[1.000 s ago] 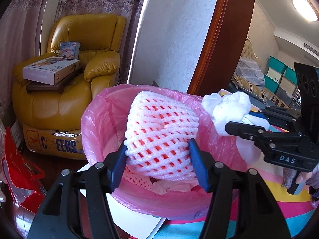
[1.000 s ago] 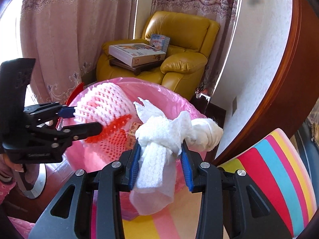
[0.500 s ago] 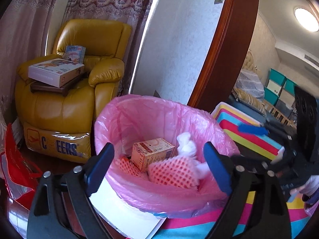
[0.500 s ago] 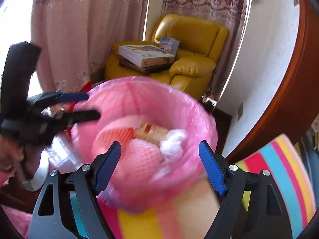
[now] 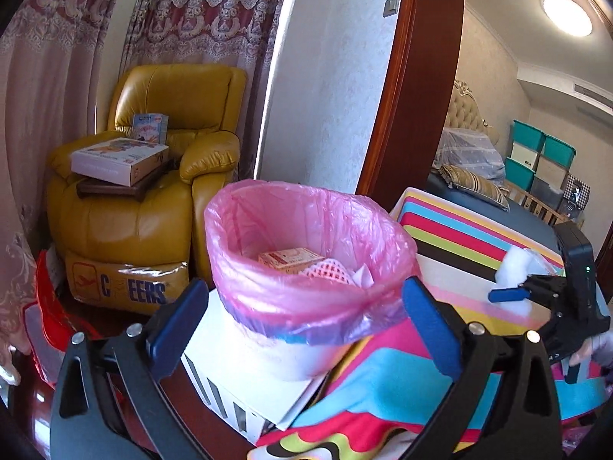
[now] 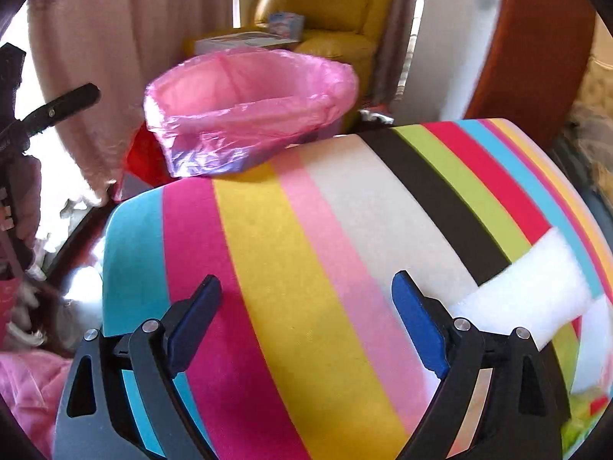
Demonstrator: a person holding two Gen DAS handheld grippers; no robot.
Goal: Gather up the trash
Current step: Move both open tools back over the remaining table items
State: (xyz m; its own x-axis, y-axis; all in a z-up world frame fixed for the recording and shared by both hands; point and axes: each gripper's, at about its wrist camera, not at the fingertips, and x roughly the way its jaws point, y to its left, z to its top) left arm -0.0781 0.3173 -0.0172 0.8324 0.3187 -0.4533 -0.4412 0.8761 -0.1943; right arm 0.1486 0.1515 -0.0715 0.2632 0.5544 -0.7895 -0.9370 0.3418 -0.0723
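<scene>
Carton inside bin only from left; both hand-held grippers released, empty

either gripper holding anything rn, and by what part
Nothing is held. The left gripper and right gripper are both open and empty.

Left wrist view looks forward, close on the pink-lined bin. Right wrist view sits low over the striped tabletop, bin farther off. Both share bin and yellow armchair.
</scene>
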